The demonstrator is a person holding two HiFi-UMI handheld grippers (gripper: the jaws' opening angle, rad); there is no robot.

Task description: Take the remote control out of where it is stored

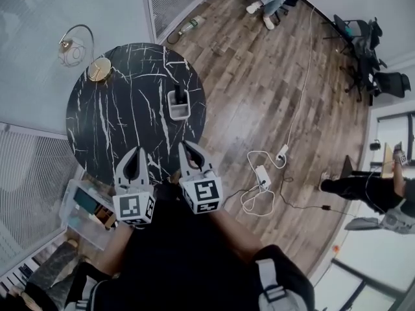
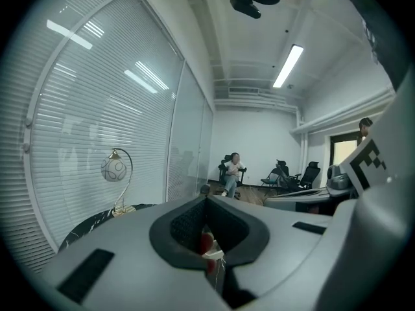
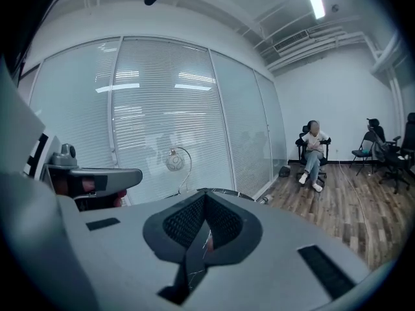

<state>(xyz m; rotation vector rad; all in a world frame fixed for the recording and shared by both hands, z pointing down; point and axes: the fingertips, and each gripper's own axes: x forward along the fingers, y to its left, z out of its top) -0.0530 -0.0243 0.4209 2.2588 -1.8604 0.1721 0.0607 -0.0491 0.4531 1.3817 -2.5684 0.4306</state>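
A dark remote control [image 1: 177, 95] stands upright in a small white holder [image 1: 179, 113] on the right half of a round black marble table [image 1: 117, 115]. Both grippers hover at the table's near edge, well short of the holder. My left gripper [image 1: 137, 150] is shut with nothing in it, its tips meeting [image 2: 206, 198]. My right gripper [image 1: 184, 145] is also shut and empty, jaws closed to a point [image 3: 205, 192]. It is the nearer one to the holder, which sits just beyond its tips. Neither gripper view shows the remote.
A globe lamp [image 1: 72, 49] with a gold base stands at the table's far left, also seen as the lamp [image 2: 113, 170] and the lamp [image 3: 174, 162]. A clear plastic box [image 1: 84, 214] sits at lower left. A power strip and cables [image 1: 262, 177] lie on the wood floor.
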